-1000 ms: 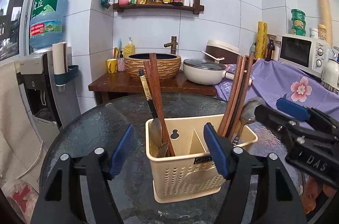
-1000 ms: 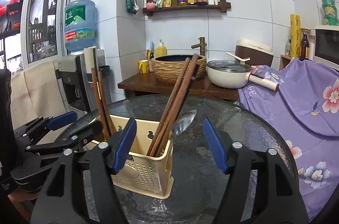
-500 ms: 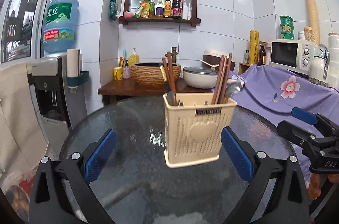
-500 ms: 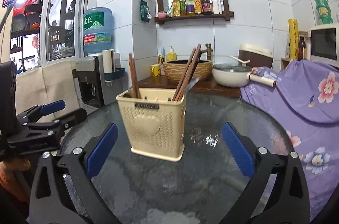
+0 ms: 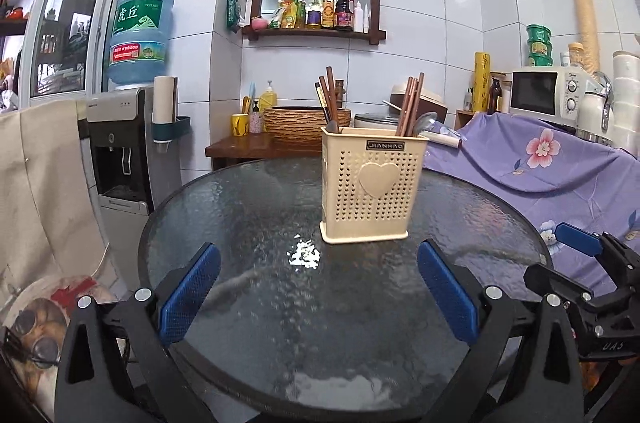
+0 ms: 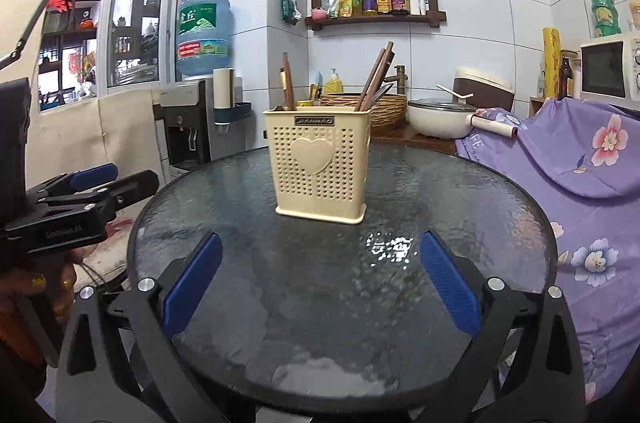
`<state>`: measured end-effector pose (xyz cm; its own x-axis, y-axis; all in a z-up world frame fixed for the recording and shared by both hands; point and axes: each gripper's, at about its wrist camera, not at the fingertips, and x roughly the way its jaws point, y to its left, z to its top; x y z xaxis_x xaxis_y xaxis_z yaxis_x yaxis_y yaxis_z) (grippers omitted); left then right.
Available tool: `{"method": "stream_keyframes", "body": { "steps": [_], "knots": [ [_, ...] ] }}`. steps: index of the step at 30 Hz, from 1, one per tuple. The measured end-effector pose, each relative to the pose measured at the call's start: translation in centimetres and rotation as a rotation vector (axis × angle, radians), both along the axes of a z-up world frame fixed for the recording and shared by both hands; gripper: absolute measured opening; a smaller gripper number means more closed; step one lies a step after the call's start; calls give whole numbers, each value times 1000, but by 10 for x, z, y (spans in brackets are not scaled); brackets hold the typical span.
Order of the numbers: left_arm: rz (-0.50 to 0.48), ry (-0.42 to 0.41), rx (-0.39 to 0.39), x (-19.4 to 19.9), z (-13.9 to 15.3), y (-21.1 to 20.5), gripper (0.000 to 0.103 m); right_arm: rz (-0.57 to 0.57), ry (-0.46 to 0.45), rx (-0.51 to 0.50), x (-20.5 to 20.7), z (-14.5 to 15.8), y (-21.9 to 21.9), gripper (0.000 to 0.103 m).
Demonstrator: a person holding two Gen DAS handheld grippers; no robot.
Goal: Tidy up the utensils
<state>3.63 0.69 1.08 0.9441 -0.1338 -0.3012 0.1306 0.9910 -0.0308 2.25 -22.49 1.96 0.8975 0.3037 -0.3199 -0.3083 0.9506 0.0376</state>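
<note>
A cream perforated utensil holder [image 5: 370,185] [image 6: 320,171] with a heart on its front stands upright on the round dark glass table [image 5: 280,303] [image 6: 320,303]. Brown chopsticks [image 5: 410,103] [image 6: 374,77] and a metal spoon [image 5: 425,122] stick up from its compartments. My left gripper [image 5: 318,293] is open near the table's front edge, well back from the holder, with nothing between its fingers. My right gripper [image 6: 320,289] is open too, with nothing in it. Each gripper shows in the other's view at the side: the right gripper [image 5: 582,255], the left gripper [image 6: 94,183].
Behind the table are a wooden stand with a woven basin [image 5: 306,123] and a white pot [image 6: 438,121]. A water dispenser [image 5: 132,143] stands at the left. A purple flowered cloth [image 5: 540,159] covers furniture at the right, beside a microwave [image 5: 546,93].
Both grippers pulled back from the holder toward the table's near edge and opened wider. The holder, close between the fingers a second ago, now stands free on the table.
</note>
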Motion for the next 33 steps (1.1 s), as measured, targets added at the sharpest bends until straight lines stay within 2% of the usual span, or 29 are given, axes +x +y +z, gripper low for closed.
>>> {"method": "stream_keyframes", "body": {
  "steps": [1,8,14,18,33],
  "knots": [
    [-6,-1,0,-5,-1,-1,97,1,-5,-4,-4,-1,0,97],
    [-38,-24,12,-38,0,-9,97,20,-53,19,-39,4,-3,97],
    [-18,4,-16,-44,-1,-10,97,22,-54,25,-43,9,-6,97],
    [4,3,8,-47,-1,-13,97,27,-52,17,-44,10,-4,97],
    [5,-16,20,-52,3,-14,97,34,-50,24,-47,11,-5,97]
  ]
}}
